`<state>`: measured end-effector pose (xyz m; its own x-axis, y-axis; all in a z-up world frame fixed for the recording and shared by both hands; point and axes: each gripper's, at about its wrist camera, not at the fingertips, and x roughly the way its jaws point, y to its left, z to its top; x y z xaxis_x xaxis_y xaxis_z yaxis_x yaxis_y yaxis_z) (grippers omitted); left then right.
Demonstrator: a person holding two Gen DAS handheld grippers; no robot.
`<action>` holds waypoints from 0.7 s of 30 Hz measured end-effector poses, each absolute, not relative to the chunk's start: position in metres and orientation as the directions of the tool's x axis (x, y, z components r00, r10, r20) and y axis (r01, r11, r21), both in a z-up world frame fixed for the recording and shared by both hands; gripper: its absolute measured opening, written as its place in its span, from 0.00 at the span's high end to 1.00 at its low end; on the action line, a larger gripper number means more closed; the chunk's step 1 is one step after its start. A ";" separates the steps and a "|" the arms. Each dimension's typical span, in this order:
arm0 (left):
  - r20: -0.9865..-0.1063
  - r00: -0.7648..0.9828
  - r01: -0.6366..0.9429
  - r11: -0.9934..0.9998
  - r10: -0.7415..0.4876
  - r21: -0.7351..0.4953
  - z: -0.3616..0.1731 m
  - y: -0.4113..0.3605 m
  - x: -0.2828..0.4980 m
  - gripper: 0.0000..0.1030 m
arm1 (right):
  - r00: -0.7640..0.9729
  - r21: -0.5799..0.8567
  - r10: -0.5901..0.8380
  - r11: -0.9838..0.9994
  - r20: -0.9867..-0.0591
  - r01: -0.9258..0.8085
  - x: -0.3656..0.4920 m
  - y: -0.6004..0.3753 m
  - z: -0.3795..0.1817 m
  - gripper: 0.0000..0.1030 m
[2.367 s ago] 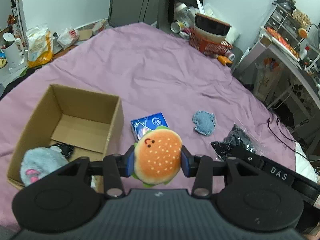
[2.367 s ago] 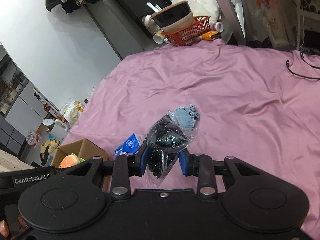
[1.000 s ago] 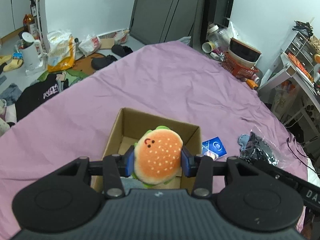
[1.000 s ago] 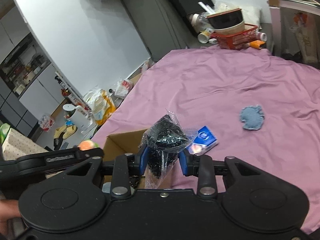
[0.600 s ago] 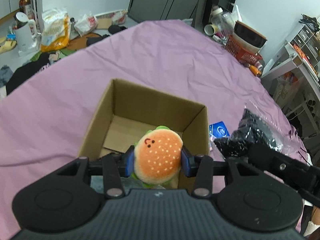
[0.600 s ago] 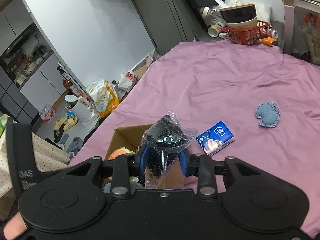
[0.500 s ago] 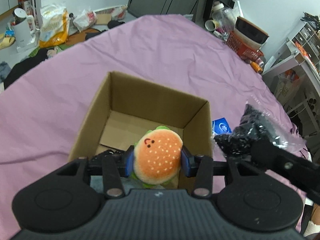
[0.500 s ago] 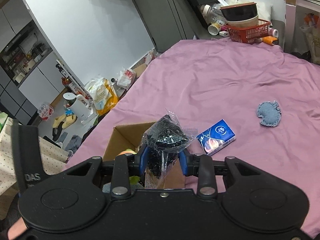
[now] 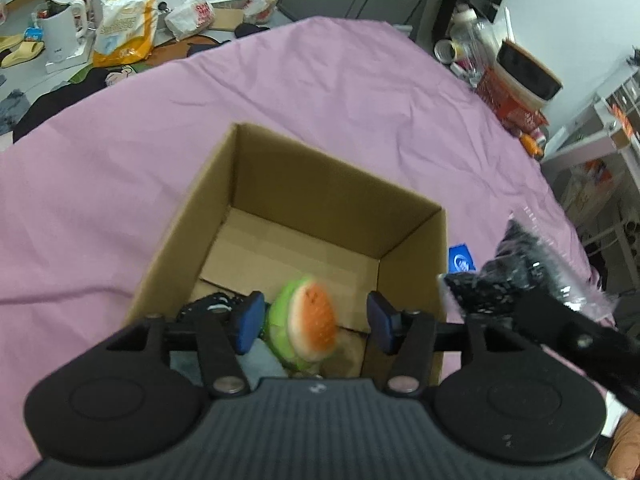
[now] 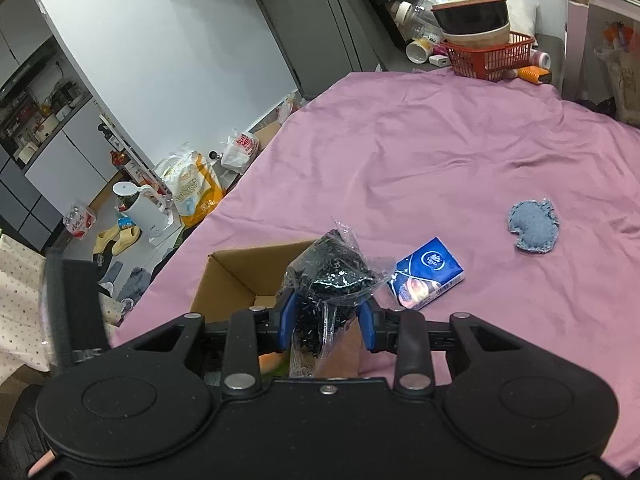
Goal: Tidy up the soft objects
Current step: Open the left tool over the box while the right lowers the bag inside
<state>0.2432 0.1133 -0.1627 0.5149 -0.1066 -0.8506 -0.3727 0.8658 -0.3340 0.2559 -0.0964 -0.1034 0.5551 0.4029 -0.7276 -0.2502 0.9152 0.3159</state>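
Release of the burger plush [image 9: 308,326] is the step in hand. The left tongs [image 9: 316,322] stand wide over the cardboard box [image 9: 336,200], jaws having just been opening; the plush sits tilted and blurred between the pads, touching neither so far as can be seen, and appears to be dropping onto the grey plush [image 9: 260,360] and dark item already in the box's near end. The right tongs [image 10: 326,322] are narrow, clamped on a clear bag of black material [image 10: 330,276], held just beside the box's right wall.

Judgement: the next move calls for lifting the left tongs clear, then carrying the bag over the rim before letting go; the crinkled film may cling to a pad.

The left wrist view shows the box interior and its contents. The right wrist view hides most of that, but alone shows the blue tissue pack [image 10: 430,272] in full and the denim pad [image 10: 534,230] lying apart on the purple bedsheet [image 10: 440,140], both not yet boxed.
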 end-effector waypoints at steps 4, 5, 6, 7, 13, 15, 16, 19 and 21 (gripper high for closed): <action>-0.837 0.538 -0.392 0.850 -0.100 -0.352 -0.152 0.123 0.241 0.42 | 0.555 0.329 0.409 0.913 -0.724 -0.243 0.260 -0.094 -0.105 0.68; -0.835 0.543 -0.393 0.851 -0.091 -0.349 -0.149 0.125 0.240 0.42 | 0.556 0.334 0.411 0.911 -0.723 -0.240 0.261 -0.093 -0.105 0.68; -0.832 0.549 -0.393 0.854 -0.080 -0.342 -0.145 0.127 0.238 0.42 | 0.555 0.339 0.416 0.909 -0.720 -0.240 0.262 -0.093 -0.104 0.68; -0.830 0.553 -0.393 0.857 -0.071 -0.335 -0.142 0.128 0.238 0.41 | 0.555 0.343 0.419 0.908 -0.719 -0.241 0.263 -0.092 -0.104 0.68; -0.823 0.567 -0.416 0.851 -0.033 -0.321 -0.129 0.141 0.231 0.40 | 0.535 0.366 0.448 0.894 -0.716 -0.258 0.269 -0.083 -0.105 0.68; -0.822 0.570 -0.421 0.852 -0.018 -0.311 -0.125 0.144 0.231 0.40 | 0.525 0.372 0.455 0.891 -0.719 -0.262 0.271 -0.079 -0.107 0.68; -0.820 0.572 -0.422 0.853 -0.012 -0.307 -0.123 0.147 0.231 0.39 | 0.518 0.374 0.459 0.889 -0.722 -0.266 0.271 -0.077 -0.108 0.68; -0.812 0.584 -0.432 0.848 0.004 -0.306 -0.117 0.153 0.228 0.39 | 0.496 0.384 0.468 0.884 -0.731 -0.267 0.273 -0.071 -0.114 0.68; -0.809 0.588 -0.441 0.844 0.014 -0.306 -0.113 0.158 0.226 0.38 | 0.478 0.400 0.479 0.878 -0.737 -0.262 0.273 -0.066 -0.117 0.68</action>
